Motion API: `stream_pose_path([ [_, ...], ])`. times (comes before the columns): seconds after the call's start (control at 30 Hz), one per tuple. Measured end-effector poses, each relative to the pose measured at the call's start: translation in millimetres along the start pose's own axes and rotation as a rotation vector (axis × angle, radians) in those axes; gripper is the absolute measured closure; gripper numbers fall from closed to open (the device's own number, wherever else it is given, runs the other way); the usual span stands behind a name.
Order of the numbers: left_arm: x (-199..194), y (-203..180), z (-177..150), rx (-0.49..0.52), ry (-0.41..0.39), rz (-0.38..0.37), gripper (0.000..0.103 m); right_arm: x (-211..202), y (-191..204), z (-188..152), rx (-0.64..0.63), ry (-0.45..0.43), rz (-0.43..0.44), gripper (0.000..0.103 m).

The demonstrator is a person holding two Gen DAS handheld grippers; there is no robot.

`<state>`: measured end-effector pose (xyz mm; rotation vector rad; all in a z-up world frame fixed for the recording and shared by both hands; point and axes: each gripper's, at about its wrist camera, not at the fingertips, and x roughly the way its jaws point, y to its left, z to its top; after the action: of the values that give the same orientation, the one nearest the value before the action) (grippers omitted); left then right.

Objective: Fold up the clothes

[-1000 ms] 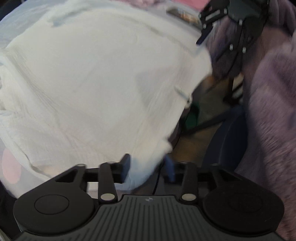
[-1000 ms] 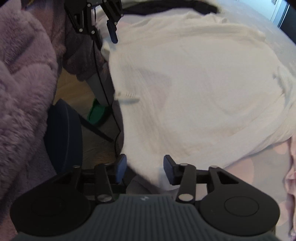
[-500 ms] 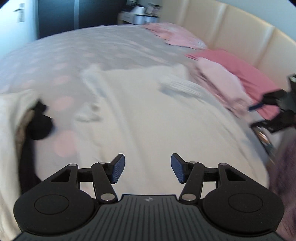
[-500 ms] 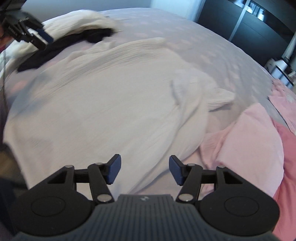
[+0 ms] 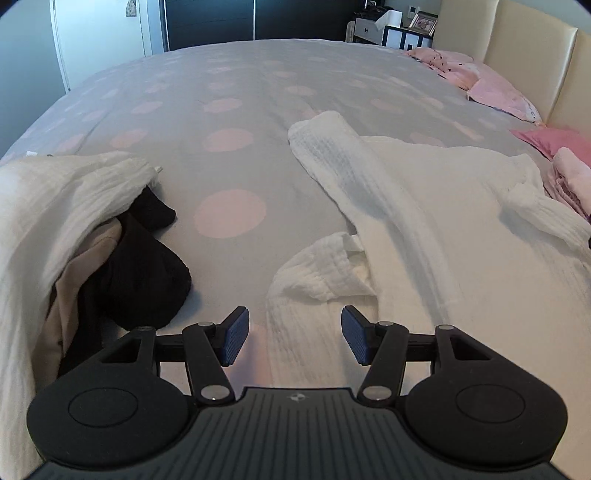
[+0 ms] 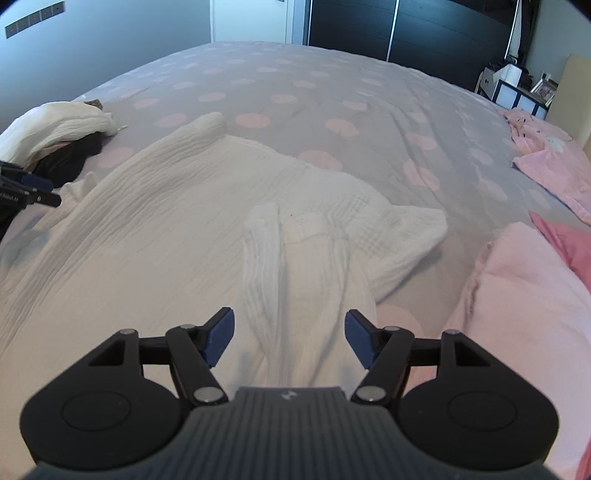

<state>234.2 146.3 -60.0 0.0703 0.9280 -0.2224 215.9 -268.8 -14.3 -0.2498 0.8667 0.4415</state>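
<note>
A white crinkled garment [image 5: 436, 206] lies spread on the grey bed with pink dots [image 5: 229, 110]. It also shows in the right wrist view [image 6: 177, 229]. My left gripper [image 5: 293, 339] is open and empty, just above a bunched sleeve end [image 5: 317, 269]. My right gripper [image 6: 290, 339] is open and empty, over the garment's other folded-in sleeve [image 6: 295, 266]. The left gripper's tip shows at the left edge of the right wrist view [image 6: 26, 188].
A pile of white, beige and black clothes [image 5: 92, 236] lies at the left; it also shows in the right wrist view [image 6: 62, 136]. Pink folded clothes [image 6: 517, 288] and pink pillows [image 6: 546, 158] lie at the right. A beige headboard [image 5: 535, 55] and dark wardrobes [image 6: 424, 26] stand behind.
Both grippers have swung from the bed's edge, where they held the white garment's hem, up over the bed. The garment now lies spread flat and both grippers are empty.
</note>
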Motion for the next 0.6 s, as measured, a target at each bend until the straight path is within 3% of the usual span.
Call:
stream_pose_path([
  [0.17, 18, 3, -5, 0.014, 0.014, -0.039, 0.048, 37, 6, 14, 0.011, 0.032, -0.007, 0.035],
  [0.2, 20, 1, -5, 0.021, 0.019, -0.035, 0.048, 42, 7, 16, 0.01, 0.036, -0.002, 0.041],
  [0.23, 21, -1, -6, 0.031, 0.017, -0.027, 0.048, 46, 8, 17, 0.008, 0.041, 0.002, 0.063],
  [0.3, 23, -3, -4, 0.037, 0.013, -0.023, 0.056, 50, 10, 18, 0.003, 0.069, 0.0, 0.095],
  [0.37, 22, -4, -1, 0.029, 0.017, -0.016, 0.082, 46, 8, 18, 0.008, 0.066, -0.023, 0.096],
  [0.47, 17, -4, 3, 0.016, 0.028, 0.009, 0.098, 28, 1, 20, 0.035, 0.035, -0.041, 0.097],
  [0.6, -8, -5, 7, 0.007, -0.005, 0.044, 0.099, -14, -9, 19, 0.068, -0.038, -0.101, 0.097],
])
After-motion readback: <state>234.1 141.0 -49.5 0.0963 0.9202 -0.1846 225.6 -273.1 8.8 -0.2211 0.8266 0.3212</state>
